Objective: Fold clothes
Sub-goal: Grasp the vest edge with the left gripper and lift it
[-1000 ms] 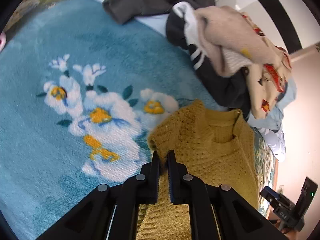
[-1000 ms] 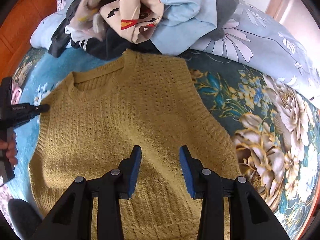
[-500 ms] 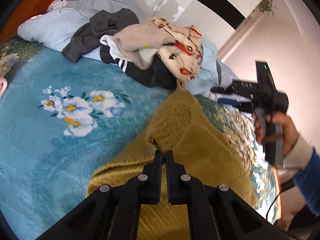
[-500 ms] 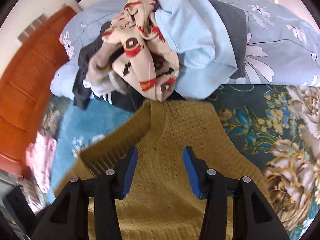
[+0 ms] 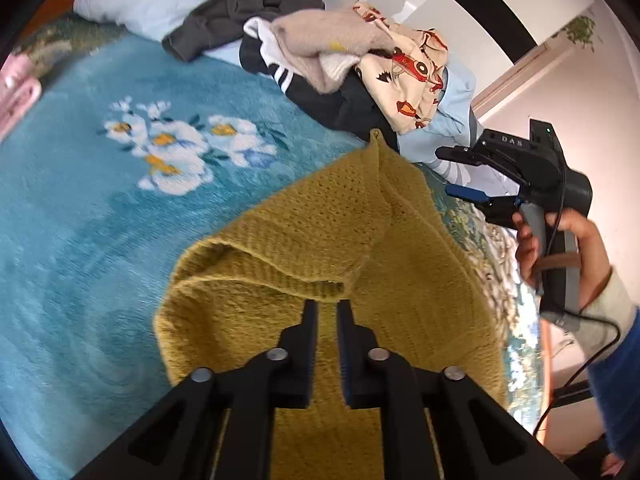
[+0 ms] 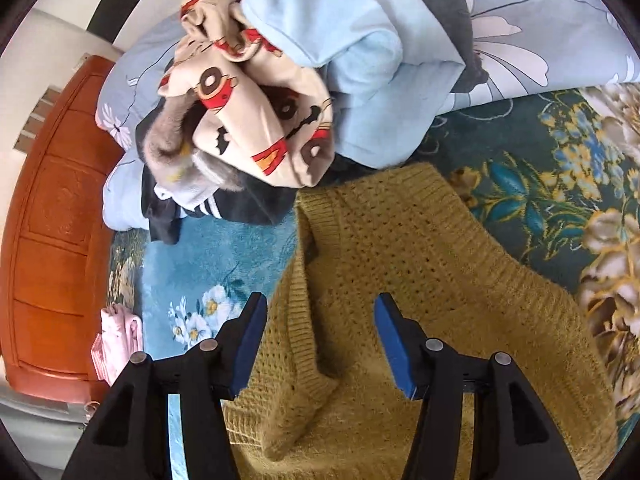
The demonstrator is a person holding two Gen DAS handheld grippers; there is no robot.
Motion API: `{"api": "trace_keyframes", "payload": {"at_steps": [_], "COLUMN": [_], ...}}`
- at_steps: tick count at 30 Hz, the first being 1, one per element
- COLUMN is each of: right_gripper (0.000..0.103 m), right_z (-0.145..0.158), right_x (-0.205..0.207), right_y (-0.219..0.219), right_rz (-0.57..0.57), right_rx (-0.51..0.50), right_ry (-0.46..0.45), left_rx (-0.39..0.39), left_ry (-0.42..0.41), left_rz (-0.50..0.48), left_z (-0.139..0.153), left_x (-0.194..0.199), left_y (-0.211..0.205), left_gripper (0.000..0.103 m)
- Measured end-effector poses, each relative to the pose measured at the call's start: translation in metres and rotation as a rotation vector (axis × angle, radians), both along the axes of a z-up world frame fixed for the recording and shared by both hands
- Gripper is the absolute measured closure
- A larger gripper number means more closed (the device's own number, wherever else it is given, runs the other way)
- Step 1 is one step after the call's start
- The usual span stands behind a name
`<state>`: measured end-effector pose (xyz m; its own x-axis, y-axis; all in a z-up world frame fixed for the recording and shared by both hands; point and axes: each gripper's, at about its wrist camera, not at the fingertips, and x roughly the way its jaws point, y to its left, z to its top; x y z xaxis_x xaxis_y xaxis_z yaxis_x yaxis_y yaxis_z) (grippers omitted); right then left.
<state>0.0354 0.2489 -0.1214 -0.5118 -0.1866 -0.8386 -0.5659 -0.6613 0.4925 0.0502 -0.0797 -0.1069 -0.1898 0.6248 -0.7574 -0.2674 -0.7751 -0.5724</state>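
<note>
A mustard-yellow knitted sweater (image 5: 404, 280) lies on the blue floral bed cover (image 5: 100, 240). Its left side is folded over toward the middle. My left gripper (image 5: 327, 308) has its jaws nearly together just below the folded edge (image 5: 316, 288); whether it still pinches the knit I cannot tell. My right gripper (image 6: 320, 312) is open and empty, hovering above the sweater (image 6: 420, 280) near the folded flap (image 6: 304, 344). The right gripper also shows in the left wrist view (image 5: 472, 176), held in a hand at the sweater's far side.
A pile of unfolded clothes (image 5: 360, 60) lies beyond the sweater's collar, also seen in the right wrist view (image 6: 260, 92). A floral quilt (image 6: 540, 40) lies at the back right. A wooden headboard (image 6: 52, 220) stands to the left. A folded pink garment (image 6: 116, 340) lies by it.
My left gripper has carried the sweater's left side over onto the middle and lowered it. My right gripper has risen and its jaws have opened wider.
</note>
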Motion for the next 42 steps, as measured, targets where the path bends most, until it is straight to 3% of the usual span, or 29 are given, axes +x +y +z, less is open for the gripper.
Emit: {"api": "trace_keyframes", "payload": {"at_steps": [1, 4, 7, 12, 14, 17, 22, 25, 27, 29, 30, 31, 35, 39, 42], "right_gripper": [0.046, 0.046, 0.046, 0.046, 0.046, 0.046, 0.046, 0.046, 0.046, 0.046, 0.046, 0.046, 0.046, 0.046, 0.046], "right_z": [0.001, 0.003, 0.004, 0.001, -0.002, -0.006, -0.015, -0.019, -0.020, -0.018, -0.017, -0.016, -0.011, -0.004, 0.005], "right_x": [0.002, 0.011, 0.026, 0.056, 0.066, 0.080, 0.094, 0.096, 0.097, 0.097, 0.098, 0.098, 0.097, 0.098, 0.101], "right_y": [-0.002, -0.002, 0.002, 0.009, 0.010, 0.012, 0.011, 0.011, 0.010, 0.009, 0.008, 0.008, 0.011, 0.013, 0.015], "right_rz": [0.007, 0.011, 0.003, -0.007, -0.008, -0.008, -0.005, -0.012, -0.012, -0.005, -0.002, 0.001, -0.004, -0.006, -0.009], "right_rx": [0.012, 0.023, 0.030, 0.043, 0.038, 0.035, 0.023, 0.001, -0.005, -0.002, -0.001, 0.000, -0.001, -0.007, -0.001], "right_ry": [-0.005, -0.008, -0.006, -0.030, -0.040, -0.053, -0.066, -0.066, -0.063, -0.058, -0.055, -0.052, -0.037, -0.009, 0.024], "left_rx": [0.056, 0.216, 0.291, 0.485, 0.547, 0.540, 0.574, 0.529, 0.445, 0.363, 0.336, 0.310, 0.328, 0.310, 0.251], "left_ry": [-0.071, -0.247, -0.346, -0.616, -0.667, -0.735, -0.656, -0.614, -0.574, -0.527, -0.507, -0.487, -0.409, -0.239, -0.215], "left_rz": [0.027, 0.132, 0.232, 0.467, 0.530, 0.559, 0.542, 0.474, 0.415, 0.357, 0.330, 0.304, 0.283, 0.112, 0.029], "left_z": [-0.009, -0.035, -0.057, -0.104, -0.114, -0.119, -0.103, -0.100, -0.097, -0.093, -0.090, -0.087, -0.065, -0.012, 0.000], "left_x": [-0.006, -0.016, -0.020, -0.021, -0.022, -0.021, -0.027, -0.043, -0.049, -0.051, -0.051, -0.051, -0.045, -0.026, -0.001], "left_y": [0.000, -0.002, 0.004, 0.006, 0.005, 0.006, 0.010, 0.023, 0.034, 0.045, 0.048, 0.052, 0.039, 0.022, 0.009], "left_gripper": [0.067, 0.060, 0.048, 0.041, 0.039, 0.039, 0.039, 0.040, 0.041, 0.054, 0.078, 0.095, 0.096, 0.096, 0.096]}}
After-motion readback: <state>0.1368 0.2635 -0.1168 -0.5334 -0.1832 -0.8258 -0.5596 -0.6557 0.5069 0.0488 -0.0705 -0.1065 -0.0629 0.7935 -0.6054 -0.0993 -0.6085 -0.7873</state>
